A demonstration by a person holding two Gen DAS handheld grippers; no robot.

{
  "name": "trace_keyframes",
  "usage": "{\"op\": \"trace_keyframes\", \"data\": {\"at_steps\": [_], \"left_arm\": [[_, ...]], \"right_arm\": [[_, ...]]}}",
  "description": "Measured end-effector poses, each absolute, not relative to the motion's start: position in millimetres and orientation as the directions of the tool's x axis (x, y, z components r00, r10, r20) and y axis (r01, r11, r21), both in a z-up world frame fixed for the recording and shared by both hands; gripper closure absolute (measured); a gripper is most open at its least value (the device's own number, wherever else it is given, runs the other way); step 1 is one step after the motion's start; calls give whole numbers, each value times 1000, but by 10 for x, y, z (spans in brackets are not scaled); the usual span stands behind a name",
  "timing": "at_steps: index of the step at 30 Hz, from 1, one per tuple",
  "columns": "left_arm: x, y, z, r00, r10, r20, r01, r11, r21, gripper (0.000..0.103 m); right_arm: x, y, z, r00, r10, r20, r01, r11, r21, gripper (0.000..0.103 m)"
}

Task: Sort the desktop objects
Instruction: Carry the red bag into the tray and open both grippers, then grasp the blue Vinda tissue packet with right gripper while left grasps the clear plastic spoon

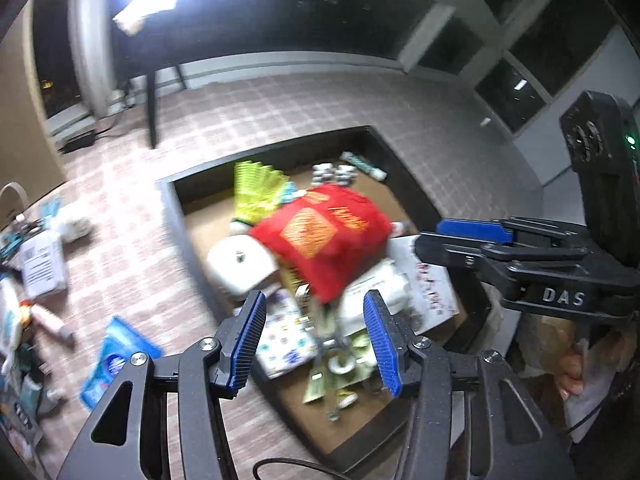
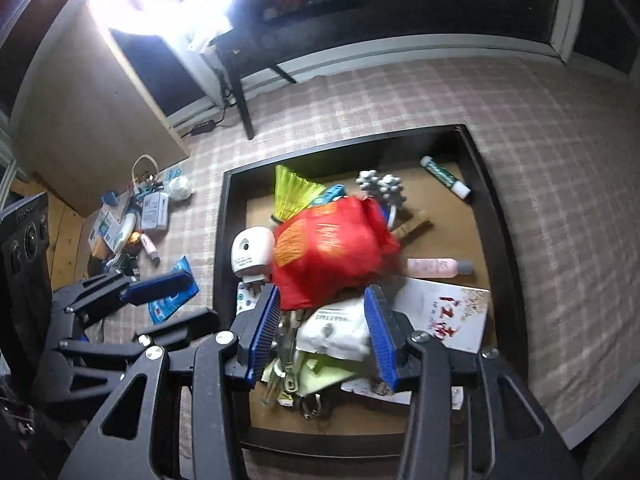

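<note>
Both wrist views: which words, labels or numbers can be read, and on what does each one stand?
"DAS": on the right gripper, on its black body.
Red characters on the white booklet: too blurred to read.
Print on the red bag, the white pack and the white device: blurred, unreadable.

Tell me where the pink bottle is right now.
In the right wrist view the pink bottle lies on its side in the tray, right of the red bag, just above the white booklet.

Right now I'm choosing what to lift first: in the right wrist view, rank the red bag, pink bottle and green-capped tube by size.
1. red bag
2. pink bottle
3. green-capped tube, close to the bottle and farther away, so unsure.
</note>
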State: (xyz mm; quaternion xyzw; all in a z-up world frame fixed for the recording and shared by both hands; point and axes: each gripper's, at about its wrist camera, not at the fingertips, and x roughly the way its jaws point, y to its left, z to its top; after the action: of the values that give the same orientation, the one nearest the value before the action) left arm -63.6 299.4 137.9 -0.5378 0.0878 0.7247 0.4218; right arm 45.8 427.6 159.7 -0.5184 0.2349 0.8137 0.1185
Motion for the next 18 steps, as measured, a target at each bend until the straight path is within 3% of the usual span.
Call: {"op": "trace_keyframes", "data": {"at_steps": [11,18], "left_arm": [[-807,1895,1386,-311,339,-888,-608,-789,-88,55],[-784,1138,1408,-406,259,-877,-505,-863,-21,54]], "right_arm": [[121,3594,1636,-450,-27,-893,-290,-941,175,59],[-100,3031,1629,-465,-37,-885,-176,-975,133,59]]}}
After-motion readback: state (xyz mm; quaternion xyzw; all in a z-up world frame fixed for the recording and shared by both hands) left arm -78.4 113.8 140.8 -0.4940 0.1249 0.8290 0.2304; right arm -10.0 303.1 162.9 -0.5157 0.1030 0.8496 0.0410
